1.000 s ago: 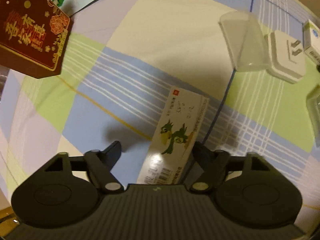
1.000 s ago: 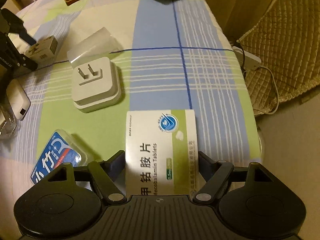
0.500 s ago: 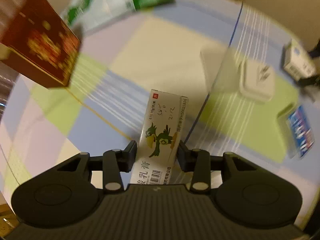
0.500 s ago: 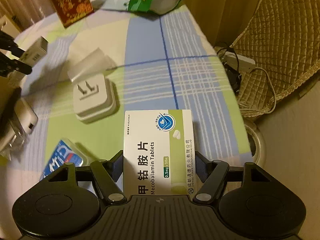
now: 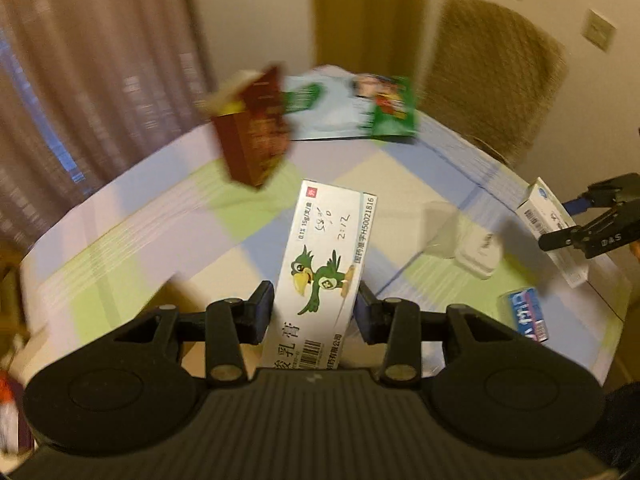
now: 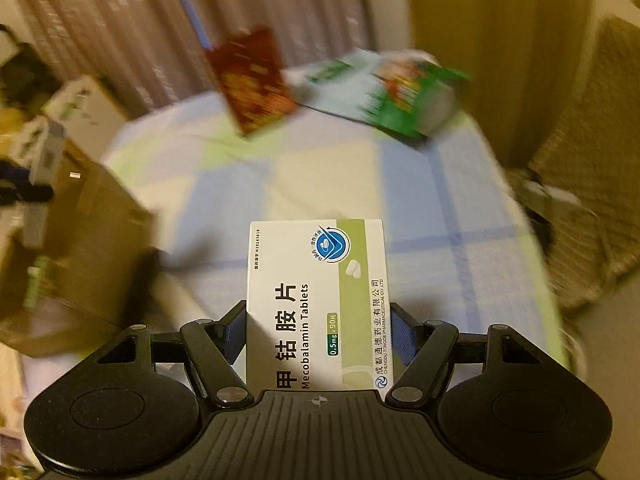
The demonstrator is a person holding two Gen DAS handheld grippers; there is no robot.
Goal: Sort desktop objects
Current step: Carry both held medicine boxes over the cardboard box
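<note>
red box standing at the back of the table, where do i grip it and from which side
Near its top, from above, jaws across the two broad faces: the red box stands upright and looks thin that way. The green bag crowds its right side. Both grippers are full: the left gripper holds the bird box, the right gripper the tablet box.

left hand-held gripper point(image 5: 315, 307): we clamp both fingers on a box | right hand-held gripper point(image 6: 318, 330): we clamp likewise, raised, level
</note>
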